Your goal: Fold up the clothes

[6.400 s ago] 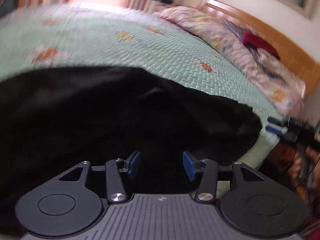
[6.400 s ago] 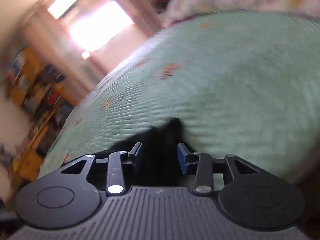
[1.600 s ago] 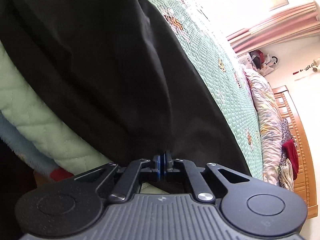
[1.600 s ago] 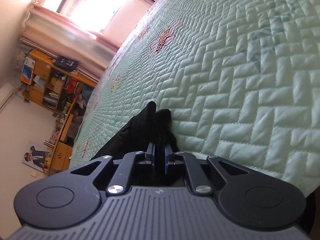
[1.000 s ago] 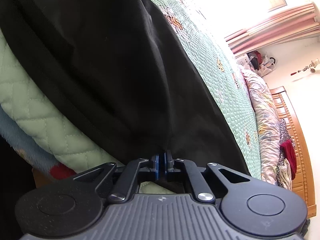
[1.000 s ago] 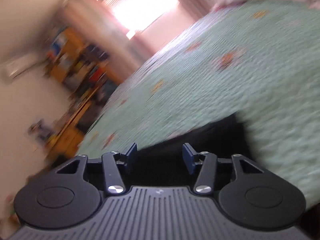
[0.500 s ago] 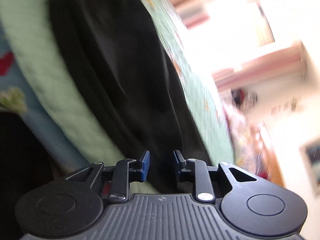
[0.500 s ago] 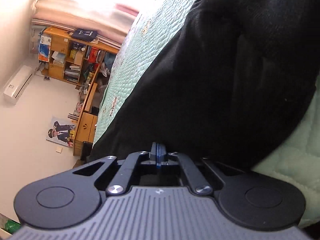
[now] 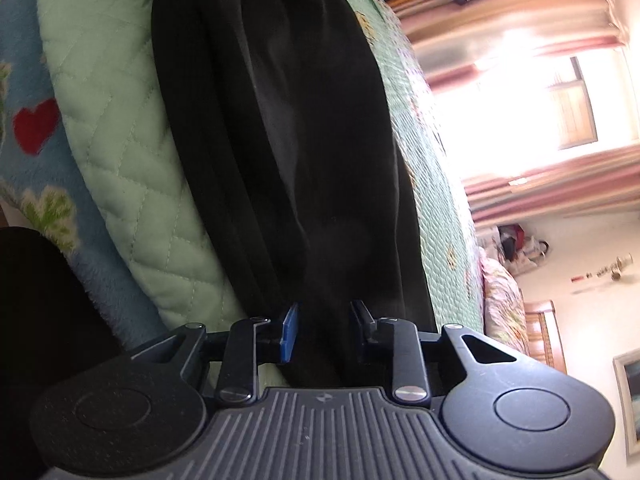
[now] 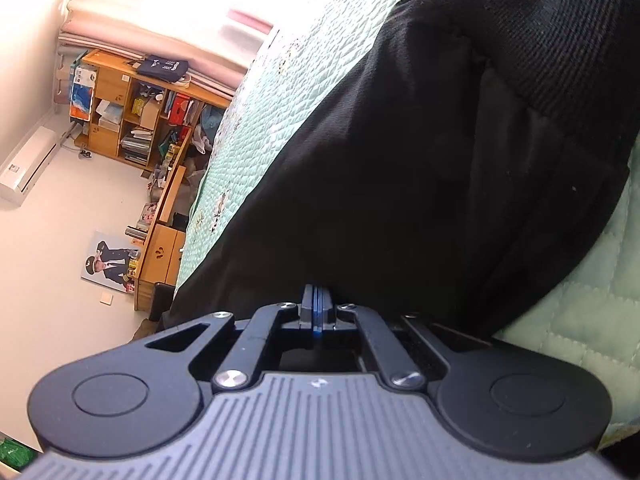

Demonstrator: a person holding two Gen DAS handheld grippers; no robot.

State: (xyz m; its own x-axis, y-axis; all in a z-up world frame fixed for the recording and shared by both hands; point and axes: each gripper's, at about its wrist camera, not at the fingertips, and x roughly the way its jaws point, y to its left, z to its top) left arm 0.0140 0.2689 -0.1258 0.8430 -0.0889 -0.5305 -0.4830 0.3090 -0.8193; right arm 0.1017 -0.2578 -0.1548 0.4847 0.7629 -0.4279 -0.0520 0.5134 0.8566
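A black garment (image 9: 280, 140) lies in long folds along the near edge of the bed's green quilt (image 9: 120, 160). My left gripper (image 9: 324, 320) is at its near end. Its jaws are opening, the cloth still runs between them, and the blue pads (image 9: 289, 332) stand off it. In the right wrist view the same garment (image 10: 400, 160) fills the middle, with a ribbed band (image 10: 560, 40) at the upper right. My right gripper (image 10: 316, 300) is shut, pads pressed together on the garment's near edge, above the quilt (image 10: 280, 92).
A blue fleece blanket with a red heart (image 9: 32, 128) hangs below the quilt's edge. A floral duvet (image 9: 500, 292) and wooden headboard (image 9: 548, 332) are at the bed's far end. A cluttered wooden bookshelf (image 10: 132, 108) and bright curtained window (image 9: 540, 92) stand beyond the bed.
The left gripper, shut on the cloth a second ago, has parted its jaws and rolled. The right gripper, open a second ago, dropped to the garment's edge and shut on it.
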